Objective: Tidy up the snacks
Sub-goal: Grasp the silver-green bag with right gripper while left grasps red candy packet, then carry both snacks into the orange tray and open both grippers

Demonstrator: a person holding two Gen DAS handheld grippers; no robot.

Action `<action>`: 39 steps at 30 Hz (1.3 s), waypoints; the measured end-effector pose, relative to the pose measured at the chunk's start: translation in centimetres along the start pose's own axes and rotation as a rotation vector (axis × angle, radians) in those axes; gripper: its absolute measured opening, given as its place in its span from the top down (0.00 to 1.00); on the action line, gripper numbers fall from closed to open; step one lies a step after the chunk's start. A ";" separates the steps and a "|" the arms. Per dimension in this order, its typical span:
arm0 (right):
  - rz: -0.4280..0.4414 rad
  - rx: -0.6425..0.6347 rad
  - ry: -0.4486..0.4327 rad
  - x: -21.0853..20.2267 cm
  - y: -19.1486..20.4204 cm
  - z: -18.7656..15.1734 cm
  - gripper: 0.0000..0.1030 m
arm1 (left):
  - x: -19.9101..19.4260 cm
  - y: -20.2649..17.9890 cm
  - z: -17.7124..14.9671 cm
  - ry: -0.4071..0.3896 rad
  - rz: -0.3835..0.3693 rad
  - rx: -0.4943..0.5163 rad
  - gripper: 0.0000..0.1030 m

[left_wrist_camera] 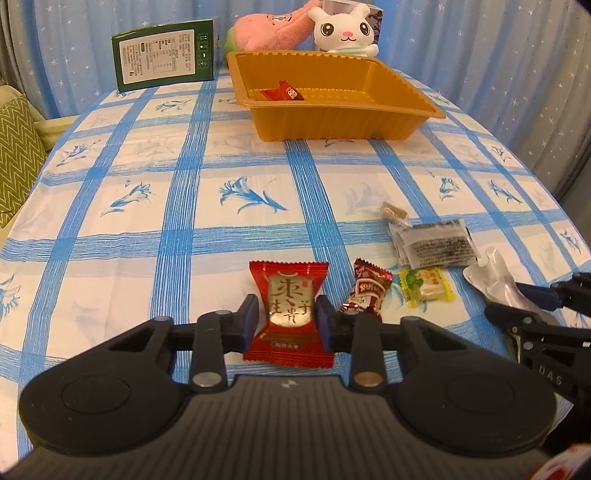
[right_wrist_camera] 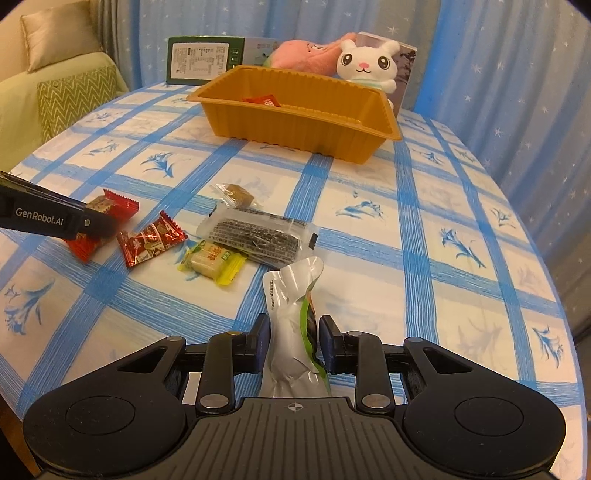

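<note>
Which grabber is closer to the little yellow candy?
Left. The left gripper clamps the big red packet, two snacks from the yellow candy. The right gripper holds the silver pouch, farther off.

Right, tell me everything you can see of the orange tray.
The orange tray looks like thin moulded plastic, rectangular, with ribbed sloping walls and a flat rim. It stands upright at the far end of the table, in front of the stuffed rabbit. One small red snack packet lies inside; neither gripper touches it.

a home living room: sofa (right_wrist_camera: pixel 62 92) with cushions, star-print curtains (right_wrist_camera: pixel 517 74), plush toys (right_wrist_camera: pixel 369 62) on tablecloth (left_wrist_camera: pixel 147 221).
</note>
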State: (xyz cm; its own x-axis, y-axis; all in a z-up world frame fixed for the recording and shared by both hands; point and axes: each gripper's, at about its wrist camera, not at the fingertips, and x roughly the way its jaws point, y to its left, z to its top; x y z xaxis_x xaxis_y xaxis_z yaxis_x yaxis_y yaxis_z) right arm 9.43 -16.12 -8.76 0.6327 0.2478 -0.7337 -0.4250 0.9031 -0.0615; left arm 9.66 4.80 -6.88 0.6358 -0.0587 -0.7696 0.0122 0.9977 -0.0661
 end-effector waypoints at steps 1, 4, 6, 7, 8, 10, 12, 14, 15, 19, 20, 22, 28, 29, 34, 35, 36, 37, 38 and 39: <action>0.004 0.005 0.001 0.0 0.0 0.0 0.72 | 0.0 0.0 0.0 -0.002 0.003 0.006 0.73; 0.007 0.014 0.003 0.0 -0.1 0.0 0.73 | -0.1 0.0 -0.1 -0.005 0.004 0.016 0.74; 0.006 0.019 0.005 0.0 -0.1 0.0 0.73 | -0.2 0.1 -0.1 -0.005 0.001 0.018 0.75; 0.006 0.023 0.006 0.0 -0.1 0.0 0.74 | -0.2 0.1 -0.1 -0.004 0.002 0.019 0.76; 0.006 0.029 0.007 0.0 -0.2 0.0 0.74 | -0.3 0.1 -0.1 -0.005 0.003 0.020 0.77; 0.008 0.041 0.008 -0.2 -0.3 0.0 0.74 | -0.5 0.1 -0.1 -0.006 0.003 0.018 0.77; 0.007 0.051 0.001 -0.4 -0.4 0.0 0.74 | -0.8 0.1 -0.1 -0.009 0.002 0.016 0.77; 0.005 0.060 -0.008 -0.8 -0.5 0.0 0.74 | -1.1 0.1 0.0 -0.013 0.005 0.013 0.77; 0.006 0.066 -0.013 -1.0 -0.6 0.1 0.74 | -1.3 0.1 0.0 -0.016 0.004 0.010 0.77; 0.002 0.096 -0.041 -2.1 -1.0 0.5 0.74 | -2.3 0.0 0.3 -0.028 -0.002 -0.003 0.77; 0.000 0.104 -0.049 -2.4 -1.2 0.6 0.74 | -2.5 -0.2 0.4 -0.032 -0.005 -0.005 0.77; -0.002 0.122 -0.065 -3.0 -1.5 1.0 0.74 | -3.0 -0.4 0.7 -0.041 -0.012 -0.006 0.77; 0.002 0.144 -0.102 -4.4 -2.0 2.0 0.74 | -4.2 -1.3 1.6 -0.065 -0.028 -0.008 0.77; 0.004 0.148 -0.105 -4.6 -2.0 2.2 0.74 | -4.3 -1.4 1.8 -0.068 -0.031 -0.007 0.77; 0.009 0.161 -0.111 -5.1 -2.3 2.5 0.74 | -4.8 -1.7 2.2 -0.076 -0.036 -0.008 0.77; 0.009 0.162 -0.111 -5.1 -2.3 2.5 0.74 | -4.8 -1.8 2.2 -0.077 -0.036 -0.008 0.77; 0.011 0.163 -0.112 -5.2 -2.3 2.5 0.74 | -4.9 -1.8 2.3 -0.078 -0.037 -0.008 0.77; 0.013 0.164 -0.111 -5.2 -2.3 2.6 0.74 | -5.0 -1.8 2.4 -0.079 -0.036 -0.008 0.77; 0.015 0.166 -0.112 -5.2 -2.4 2.6 0.74 | -5.0 -1.8 2.5 -0.081 -0.035 -0.009 0.77; 0.016 0.167 -0.113 -5.2 -2.4 2.7 0.74 | -5.1 -1.9 2.7 -0.082 -0.035 -0.009 0.77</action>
State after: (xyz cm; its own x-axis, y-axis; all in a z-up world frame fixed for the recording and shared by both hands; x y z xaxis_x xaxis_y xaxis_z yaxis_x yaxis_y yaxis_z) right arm 8.90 -18.62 -2.92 0.6991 0.2921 -0.6526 -0.3285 0.9419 0.0696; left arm 8.46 3.33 -1.18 0.6960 -0.0908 -0.7123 0.0288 0.9947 -0.0986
